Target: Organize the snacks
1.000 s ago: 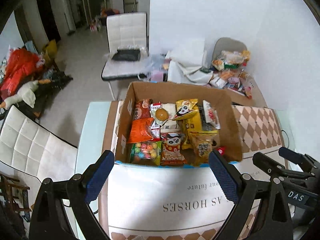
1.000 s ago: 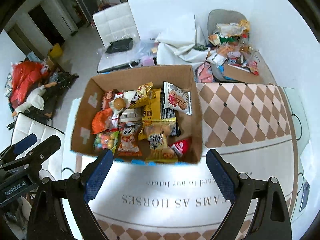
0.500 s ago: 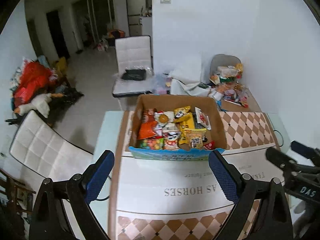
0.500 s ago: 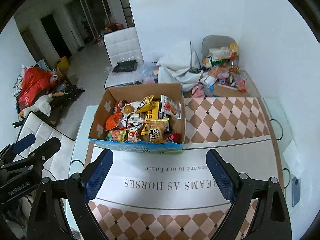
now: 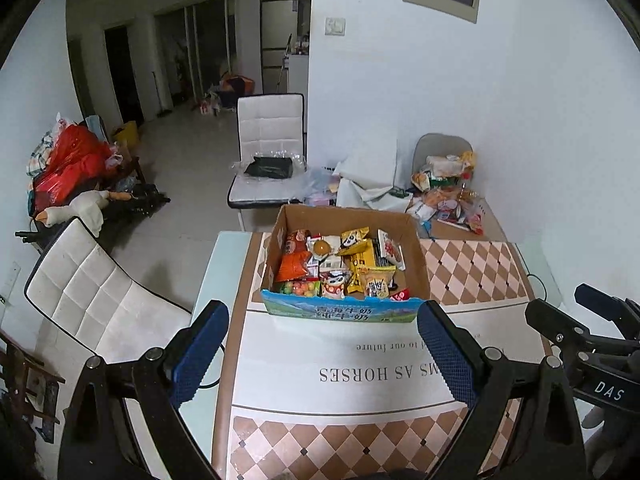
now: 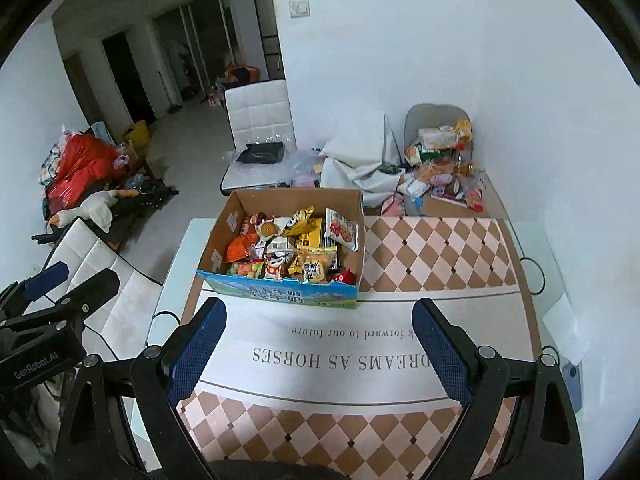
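Snack box (image 5: 340, 312) sits beyond both empty, wide-spread claws (image 5: 324, 354)

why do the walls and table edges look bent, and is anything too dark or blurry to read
Left wrist view: fisheye lens bows the table edges, corners black; snack box sharp, doorways behind dark. Right wrist view: same curving, black rim; tablecloth lettering crisp, small print on the snack packets too small to read.

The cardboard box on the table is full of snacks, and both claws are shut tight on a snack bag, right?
Not quite. The cardboard box is full of snacks, but both claws are wide open and empty: the left claw in the left wrist view, the right claw in the right wrist view.
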`<state>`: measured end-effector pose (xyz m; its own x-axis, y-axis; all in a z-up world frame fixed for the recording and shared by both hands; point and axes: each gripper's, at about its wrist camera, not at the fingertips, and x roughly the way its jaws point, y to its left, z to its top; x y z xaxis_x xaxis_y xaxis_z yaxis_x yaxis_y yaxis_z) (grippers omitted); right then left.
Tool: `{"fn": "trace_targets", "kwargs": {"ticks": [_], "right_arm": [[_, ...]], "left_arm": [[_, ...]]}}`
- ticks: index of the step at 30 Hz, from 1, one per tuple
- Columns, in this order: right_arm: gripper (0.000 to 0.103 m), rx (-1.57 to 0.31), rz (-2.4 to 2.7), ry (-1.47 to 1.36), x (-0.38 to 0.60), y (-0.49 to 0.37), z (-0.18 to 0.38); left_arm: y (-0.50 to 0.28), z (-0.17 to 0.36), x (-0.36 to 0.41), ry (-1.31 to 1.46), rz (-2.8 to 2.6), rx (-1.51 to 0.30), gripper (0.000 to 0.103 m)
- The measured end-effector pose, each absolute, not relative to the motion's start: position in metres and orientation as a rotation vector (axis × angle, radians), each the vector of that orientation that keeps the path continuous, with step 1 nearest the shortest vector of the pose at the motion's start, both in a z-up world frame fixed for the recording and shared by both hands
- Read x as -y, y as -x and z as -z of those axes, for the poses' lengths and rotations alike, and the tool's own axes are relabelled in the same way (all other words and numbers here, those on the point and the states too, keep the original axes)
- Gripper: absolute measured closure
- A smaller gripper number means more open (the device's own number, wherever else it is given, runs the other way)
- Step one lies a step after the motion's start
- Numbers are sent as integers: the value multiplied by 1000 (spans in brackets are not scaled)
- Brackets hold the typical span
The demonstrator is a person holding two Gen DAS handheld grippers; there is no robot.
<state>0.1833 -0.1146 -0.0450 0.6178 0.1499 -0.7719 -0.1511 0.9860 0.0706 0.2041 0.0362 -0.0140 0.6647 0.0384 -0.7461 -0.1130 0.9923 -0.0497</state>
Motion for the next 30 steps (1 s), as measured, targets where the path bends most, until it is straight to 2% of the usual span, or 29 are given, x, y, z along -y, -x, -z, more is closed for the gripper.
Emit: {"fn": "trace_targets", "kwargs": {"ticks": [11,15,19,30], "right_arm": [[5,-849,-170,8,110,-175,32],[3,-845,-162,3,109,-180,36],[2,-848,-145,5,108,-187,42],[1,-844,-98,13,105,-211,54]], "left_arm": [[-203,11,-36,99,-97,-824,6],[-209,18,-37,102,-106,-834,6],[-213,23,-40,116,-115,-831,1],[-233,41,-43,87,-163,-826,1]]}}
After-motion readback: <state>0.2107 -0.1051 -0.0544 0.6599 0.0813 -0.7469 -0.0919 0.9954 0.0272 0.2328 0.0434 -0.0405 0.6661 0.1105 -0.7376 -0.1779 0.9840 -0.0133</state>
